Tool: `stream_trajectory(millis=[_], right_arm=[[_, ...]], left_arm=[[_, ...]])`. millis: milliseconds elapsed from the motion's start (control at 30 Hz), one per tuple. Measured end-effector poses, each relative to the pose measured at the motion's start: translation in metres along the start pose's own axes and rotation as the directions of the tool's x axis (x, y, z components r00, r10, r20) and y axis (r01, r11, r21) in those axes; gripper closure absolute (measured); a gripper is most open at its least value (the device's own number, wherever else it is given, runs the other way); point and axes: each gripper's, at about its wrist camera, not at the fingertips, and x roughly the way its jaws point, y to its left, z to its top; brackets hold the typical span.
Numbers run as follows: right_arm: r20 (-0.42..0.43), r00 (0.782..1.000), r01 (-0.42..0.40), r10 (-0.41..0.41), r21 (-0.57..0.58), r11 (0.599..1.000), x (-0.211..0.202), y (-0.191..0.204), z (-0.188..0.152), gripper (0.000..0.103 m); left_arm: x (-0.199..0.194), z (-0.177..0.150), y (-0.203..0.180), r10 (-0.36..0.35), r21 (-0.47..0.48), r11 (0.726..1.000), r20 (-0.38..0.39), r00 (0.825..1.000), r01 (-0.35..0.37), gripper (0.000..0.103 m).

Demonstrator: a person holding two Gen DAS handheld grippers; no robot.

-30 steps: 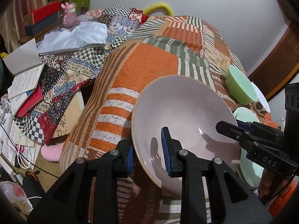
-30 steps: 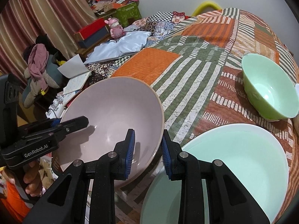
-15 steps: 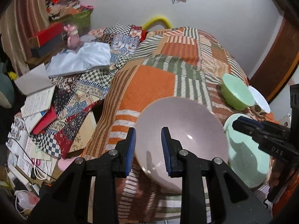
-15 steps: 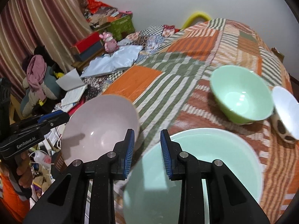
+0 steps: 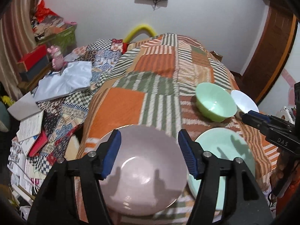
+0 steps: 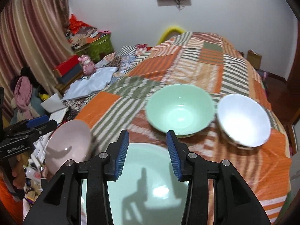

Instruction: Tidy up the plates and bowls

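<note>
Pink bowl [image 5: 144,170] overhangs the bed's near edge [image 5: 168,213]; far quilt [image 5: 168,60] lies bare.

Pink plate [image 5: 144,170], mint plate [image 6: 150,183], green bowl [image 6: 180,110], white bowl [image 6: 243,120]: glossy, smooth, ceramic-looking. Patchwork quilt [image 5: 123,105] was matt woven cloth. Gripper pads [image 6: 122,153] ribbed, blue.

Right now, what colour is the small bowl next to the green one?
White bowl, beside the green bowl; clearest in the right wrist view.
</note>
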Motion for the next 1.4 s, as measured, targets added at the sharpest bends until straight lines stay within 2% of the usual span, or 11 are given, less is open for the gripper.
stream_trajectory(millis=[167,333,633,767,833,967,1100,1200,1267,1333,1400], right_arm=[[-0.001,1.000,0.023,-0.023,0.023,0.999,0.002,-0.024,0.000,0.065],[-0.040,0.999,0.031,-0.029,0.073,0.997,0.018,-0.051,-0.004,0.065],[-0.084,0.996,0.023,-0.012,0.128,0.991,0.038,-0.066,-0.005,0.065],[-0.098,0.995,0.008,0.008,0.161,0.987,0.045,-0.071,-0.006,0.063],[-0.099,0.995,0.008,0.010,0.172,0.985,0.048,-0.072,-0.008,0.055],[-0.096,0.995,-0.003,0.024,0.212,0.977,0.051,-0.078,-0.008,0.054],[-0.098,0.995,-0.004,0.028,0.234,0.972,0.054,-0.080,-0.008,0.054],[-0.106,0.994,0.004,0.022,0.232,0.973,0.057,-0.079,-0.006,0.054],[-0.116,0.993,0.009,0.017,0.217,0.976,0.059,-0.078,-0.005,0.055],[-0.125,0.992,0.011,0.012,0.180,0.984,0.061,-0.072,-0.003,0.064],[-0.137,0.991,0.027,-0.007,0.149,0.988,0.064,-0.066,-0.002,0.064]], left_arm=[[0.018,0.019,-0.029,-0.038,0.045,0.998,-0.006,0.999,0.038,0.028],[0.049,0.031,-0.055,-0.061,0.071,0.995,-0.055,0.997,0.065,0.028],[0.113,0.051,-0.095,-0.087,0.129,0.986,-0.154,0.984,0.108,0.028],[0.143,0.061,-0.112,-0.078,0.165,0.980,-0.187,0.979,0.109,0.028],[0.156,0.064,-0.116,-0.058,0.176,0.980,-0.211,0.976,0.097,0.028],[0.178,0.063,-0.122,-0.019,0.197,0.978,-0.250,0.968,0.070,0.028],[0.193,0.062,-0.126,-0.011,0.209,0.975,-0.278,0.960,0.072,0.040],[0.200,0.060,-0.129,-0.027,0.209,0.974,-0.295,0.955,0.092,0.056],[0.202,0.060,-0.131,-0.042,0.210,0.971,-0.305,0.951,0.110,0.070],[0.201,0.059,-0.134,-0.058,0.218,0.967,-0.315,0.947,0.132,0.078],[0.195,0.058,-0.135,-0.061,0.228,0.964,-0.315,0.947,0.138,0.080]])
